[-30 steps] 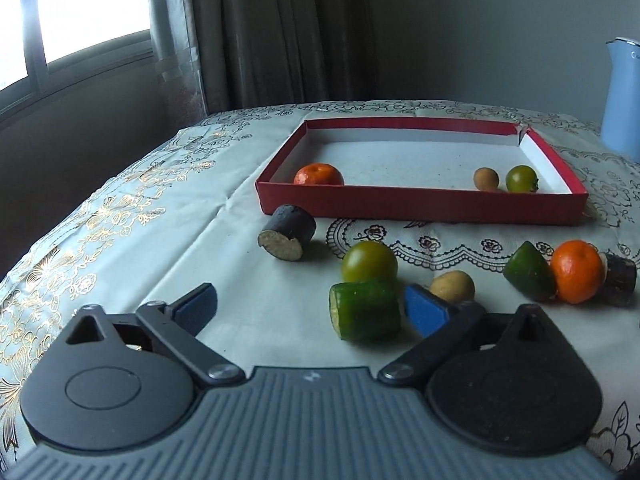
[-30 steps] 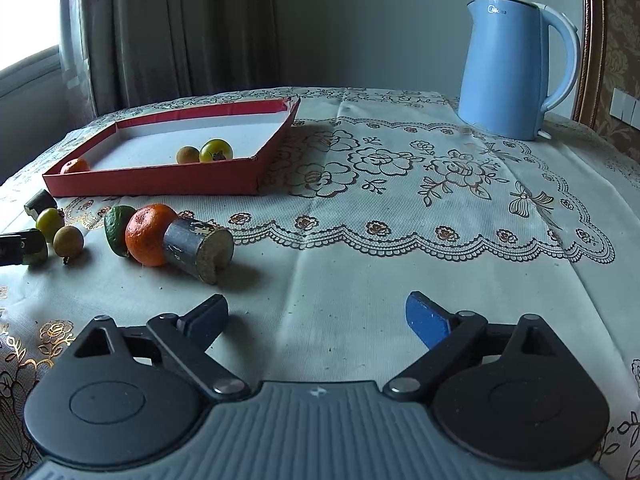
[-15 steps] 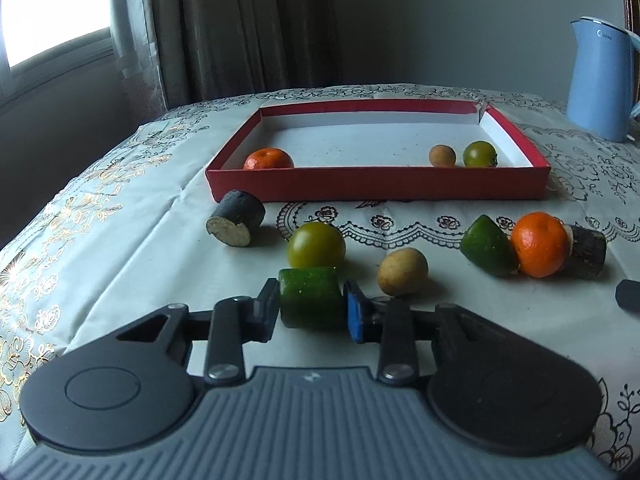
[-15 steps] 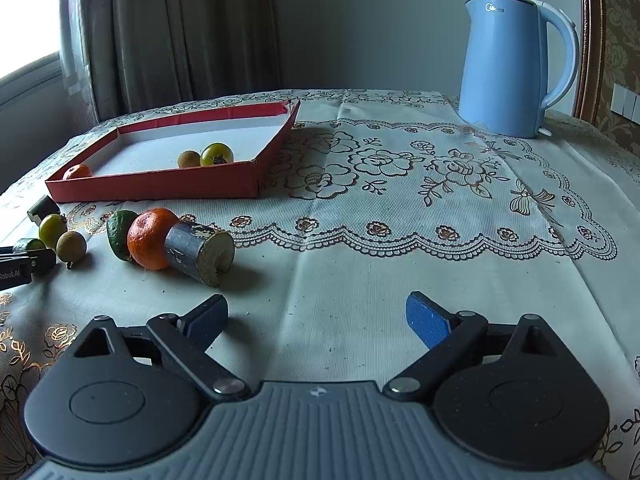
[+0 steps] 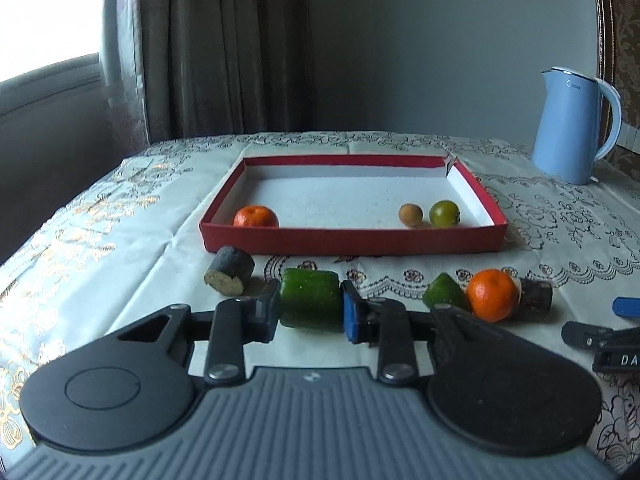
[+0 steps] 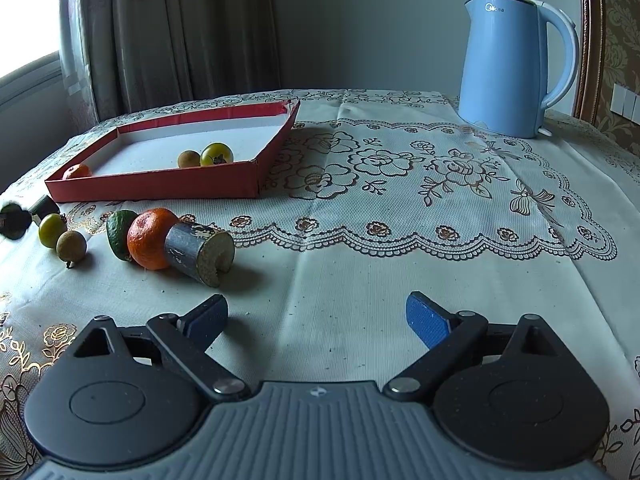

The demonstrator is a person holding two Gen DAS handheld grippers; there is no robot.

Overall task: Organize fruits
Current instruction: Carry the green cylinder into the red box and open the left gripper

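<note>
My left gripper (image 5: 310,312) is shut on a green cucumber-like chunk (image 5: 310,298), held a little above the cloth in front of the red tray (image 5: 352,240). The tray holds an orange (image 5: 256,217), a brown longan (image 5: 410,215) and a green tomato (image 5: 444,213). On the cloth lie a dark stub (image 5: 230,275), a green wedge (image 5: 444,300), an orange (image 5: 492,295) and a second dark stub (image 5: 534,300). My right gripper (image 6: 316,320) stands open over bare cloth, to the right of that stub (image 6: 198,252). A loose green tomato (image 6: 51,230) and longan (image 6: 71,245) show only in the right wrist view.
A blue kettle (image 6: 516,64) stands at the back right of the table. A curtain and a window are behind the table on the left. The patterned cloth (image 6: 400,208) covers the table, whose left edge drops off close to the tray.
The left gripper's jaws closed on the green chunk and lifted it off the cloth, toward the tray. The right gripper stayed where it was, open.
</note>
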